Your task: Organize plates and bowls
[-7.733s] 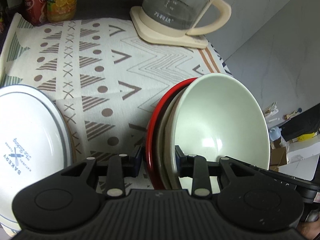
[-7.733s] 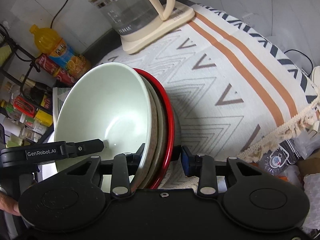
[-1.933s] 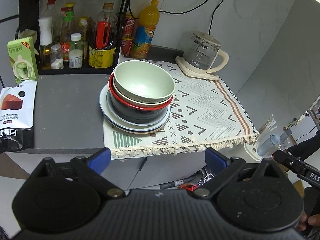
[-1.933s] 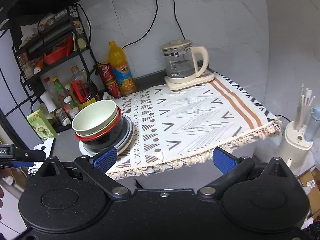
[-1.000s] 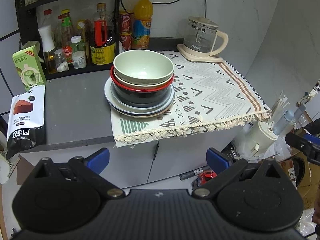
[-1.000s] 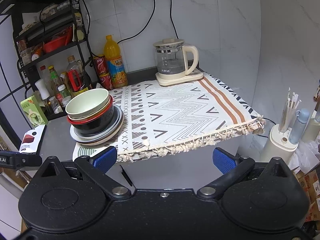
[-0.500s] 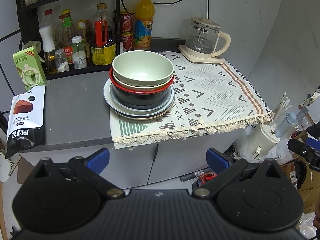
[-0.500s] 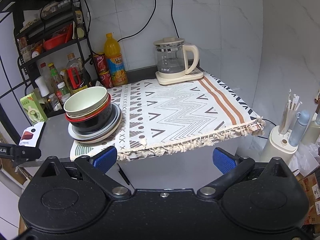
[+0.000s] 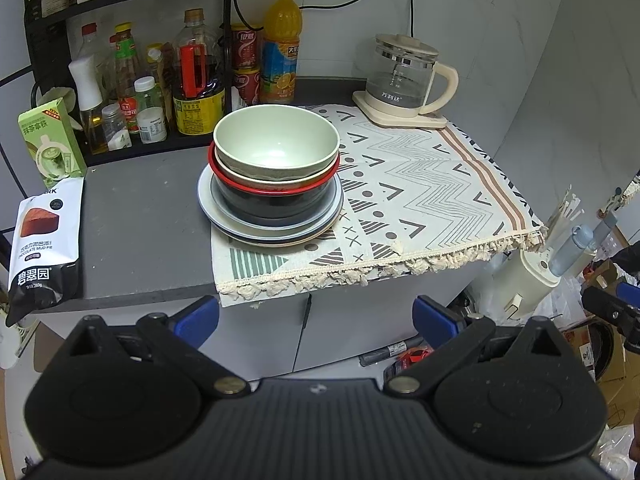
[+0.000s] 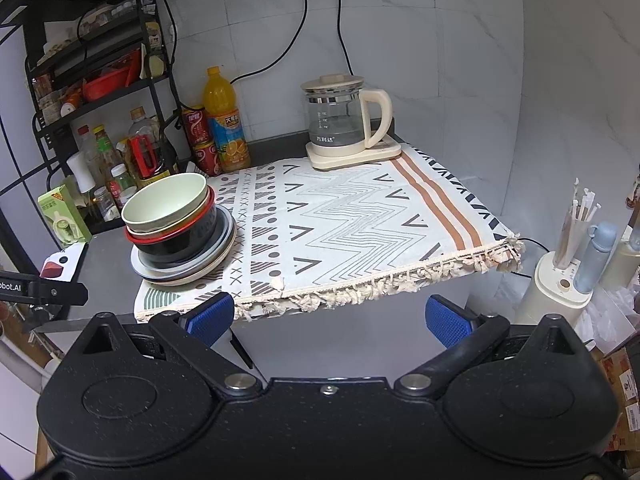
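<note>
Both views are evenly and moderately lit by cool, diffuse indoor light from above, with no hard shadows. The stacked bowls throw only a soft shadow onto the cloth at their lower right. A faint sheen sits inside the top bowl and on the glass kettle. The rack at upper left is dim. Fisheye bending curves the walls and counter edges, and the frame corners fall to black. Focus is sharp throughout, without motion blur.
</note>
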`<state>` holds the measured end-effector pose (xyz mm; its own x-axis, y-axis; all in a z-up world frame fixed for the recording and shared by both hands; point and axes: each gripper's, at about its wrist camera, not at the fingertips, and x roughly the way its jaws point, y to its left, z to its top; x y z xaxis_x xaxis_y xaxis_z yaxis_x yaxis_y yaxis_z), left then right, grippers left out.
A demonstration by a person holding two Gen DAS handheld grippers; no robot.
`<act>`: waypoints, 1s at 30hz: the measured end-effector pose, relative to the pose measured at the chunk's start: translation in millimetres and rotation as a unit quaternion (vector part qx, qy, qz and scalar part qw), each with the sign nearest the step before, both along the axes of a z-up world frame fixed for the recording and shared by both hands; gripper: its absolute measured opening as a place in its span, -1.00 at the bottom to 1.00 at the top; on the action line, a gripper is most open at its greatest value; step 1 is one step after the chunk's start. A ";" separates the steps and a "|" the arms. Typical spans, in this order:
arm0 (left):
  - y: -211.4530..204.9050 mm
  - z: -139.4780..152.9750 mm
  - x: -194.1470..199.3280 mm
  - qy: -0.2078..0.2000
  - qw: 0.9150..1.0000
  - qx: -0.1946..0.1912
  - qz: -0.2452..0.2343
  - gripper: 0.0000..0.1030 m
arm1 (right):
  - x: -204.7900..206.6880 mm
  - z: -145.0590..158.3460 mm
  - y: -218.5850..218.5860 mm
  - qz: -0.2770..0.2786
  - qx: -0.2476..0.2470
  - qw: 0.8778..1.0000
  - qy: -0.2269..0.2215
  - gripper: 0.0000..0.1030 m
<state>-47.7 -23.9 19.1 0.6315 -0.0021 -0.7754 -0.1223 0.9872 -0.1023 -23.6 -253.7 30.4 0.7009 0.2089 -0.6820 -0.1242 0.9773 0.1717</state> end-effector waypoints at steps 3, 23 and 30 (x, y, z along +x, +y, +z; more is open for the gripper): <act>0.5 0.0 0.1 0.000 1.000 0.000 -0.001 0.98 | -0.1 -0.1 0.1 0.000 0.000 1.000 0.000 0.99; 6.3 -0.7 -1.3 0.000 1.000 -0.003 0.003 0.98 | -2.2 -1.1 7.1 0.003 -0.003 1.000 0.001 1.00; 8.1 0.3 -5.7 -0.004 1.000 -0.002 0.003 0.98 | -3.7 -0.7 9.5 0.003 -0.004 1.000 0.003 0.99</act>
<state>-53.4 -15.8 19.4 0.6369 -0.0011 -0.7709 -0.1274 0.9861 -0.1066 -27.3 -244.2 29.7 0.6950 0.2081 -0.6882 -0.1292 0.9778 0.1652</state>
